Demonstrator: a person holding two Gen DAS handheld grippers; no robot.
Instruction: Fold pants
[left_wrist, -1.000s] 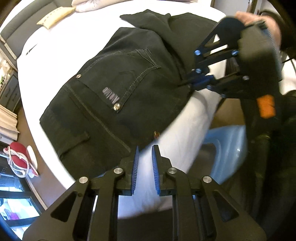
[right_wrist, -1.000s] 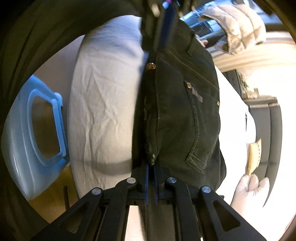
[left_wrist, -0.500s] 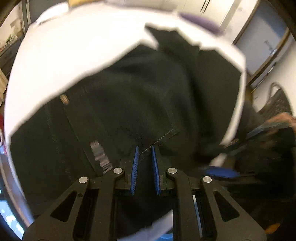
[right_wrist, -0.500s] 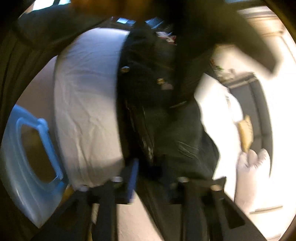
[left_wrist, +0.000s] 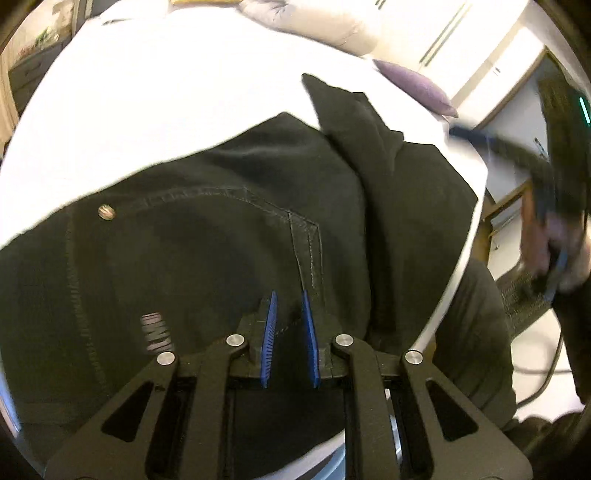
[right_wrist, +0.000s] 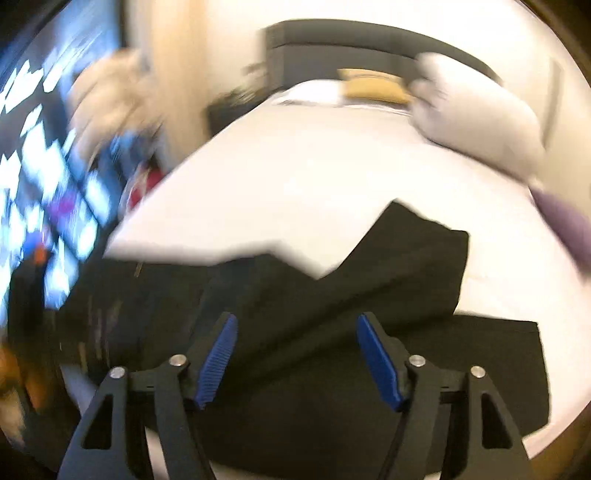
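Black pants (left_wrist: 221, 258) lie folded on the white bed (left_wrist: 166, 110). Left gripper (left_wrist: 289, 328): jaws nearly together, above the seat fabric, nothing visibly clamped. Right gripper (right_wrist: 295, 354): jaws opening, above the legs, nothing between them.

A white bed (left_wrist: 155, 110) carries black pants (left_wrist: 207, 243), pillows (right_wrist: 476, 114) behind.

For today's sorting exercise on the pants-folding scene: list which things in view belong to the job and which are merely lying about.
Belonging to the job:
- black pants spread on the white bed
- left gripper, shut, with pants fabric at its tips
- right gripper, jaws opening, nothing between them

Just lying about:
- white pillow
- yellow cushion
- purple cushion
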